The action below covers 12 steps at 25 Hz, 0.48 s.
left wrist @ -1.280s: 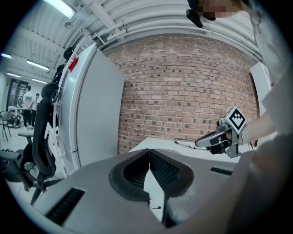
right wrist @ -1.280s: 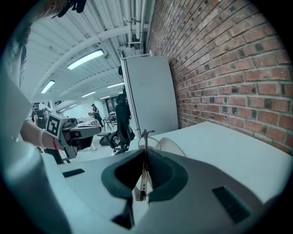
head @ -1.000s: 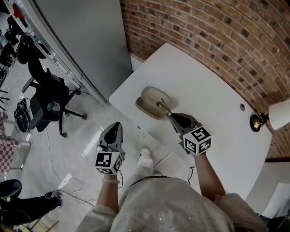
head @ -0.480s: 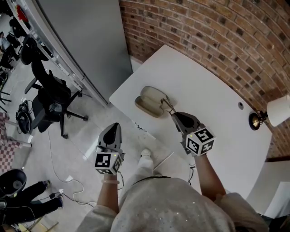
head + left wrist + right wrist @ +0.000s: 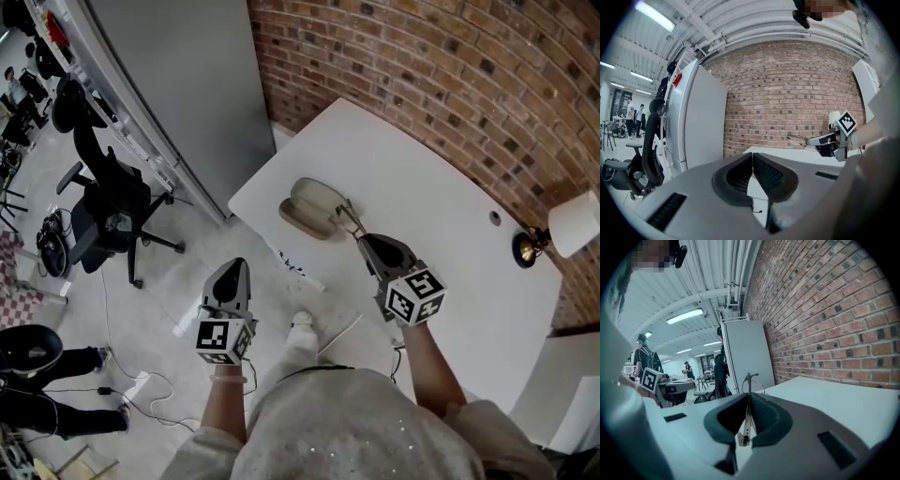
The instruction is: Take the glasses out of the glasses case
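Observation:
An open beige glasses case (image 5: 307, 208) lies near the front left corner of the white table (image 5: 422, 178). Thin-framed glasses (image 5: 343, 218) hang just right of the case, and my right gripper (image 5: 360, 242) is shut on one of their temple arms. In the right gripper view the temple (image 5: 747, 416) runs up between the closed jaws of the right gripper (image 5: 748, 401), with a lens ring (image 5: 753, 386) beyond the tips. My left gripper (image 5: 240, 264) is shut and empty, held over the floor off the table's left side. It also shows in the left gripper view (image 5: 752, 161).
A brick wall (image 5: 450, 75) runs behind the table. A lamp (image 5: 561, 230) stands at the table's far right edge. A grey cabinet (image 5: 178, 84) and an office chair (image 5: 103, 202) are on the left. Cables lie on the floor (image 5: 141, 375).
My right gripper has drawn the glasses slightly right, away from the case. The left gripper has sunk a little. The head view has shifted slightly.

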### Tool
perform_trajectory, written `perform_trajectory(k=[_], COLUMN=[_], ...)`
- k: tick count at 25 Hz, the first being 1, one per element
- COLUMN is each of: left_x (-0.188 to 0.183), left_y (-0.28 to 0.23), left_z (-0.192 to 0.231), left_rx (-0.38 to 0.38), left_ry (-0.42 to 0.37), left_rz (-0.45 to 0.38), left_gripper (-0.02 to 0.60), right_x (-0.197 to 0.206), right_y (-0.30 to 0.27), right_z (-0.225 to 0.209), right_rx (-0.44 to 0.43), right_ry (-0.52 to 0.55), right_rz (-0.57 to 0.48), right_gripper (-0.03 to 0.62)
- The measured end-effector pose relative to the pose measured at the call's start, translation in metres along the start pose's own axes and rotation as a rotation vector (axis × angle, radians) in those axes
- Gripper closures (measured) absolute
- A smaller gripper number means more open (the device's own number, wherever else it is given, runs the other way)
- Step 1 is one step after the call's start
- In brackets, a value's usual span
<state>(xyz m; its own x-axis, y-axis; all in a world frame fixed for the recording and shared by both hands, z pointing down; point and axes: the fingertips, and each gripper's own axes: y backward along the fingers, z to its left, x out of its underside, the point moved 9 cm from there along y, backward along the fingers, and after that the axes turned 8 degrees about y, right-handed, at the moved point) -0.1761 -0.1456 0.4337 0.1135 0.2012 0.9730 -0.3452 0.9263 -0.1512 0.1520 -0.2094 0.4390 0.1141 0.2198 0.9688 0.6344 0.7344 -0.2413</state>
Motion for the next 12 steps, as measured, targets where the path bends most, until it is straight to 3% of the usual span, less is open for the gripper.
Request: perform_trajectory(k=[12], left_x=[0.003], left_y=[0.026], left_z=[-0.010], left_rx=[-0.021], left_ry=[0.003], left_rz=[-0.023], left_gripper=[0.575], right_x=[0.001], right_y=[0.023], right_z=[0.011], right_rx=[0.012], right_ry=[-0.012], right_rz=[-0.047], right_gripper=[0.569])
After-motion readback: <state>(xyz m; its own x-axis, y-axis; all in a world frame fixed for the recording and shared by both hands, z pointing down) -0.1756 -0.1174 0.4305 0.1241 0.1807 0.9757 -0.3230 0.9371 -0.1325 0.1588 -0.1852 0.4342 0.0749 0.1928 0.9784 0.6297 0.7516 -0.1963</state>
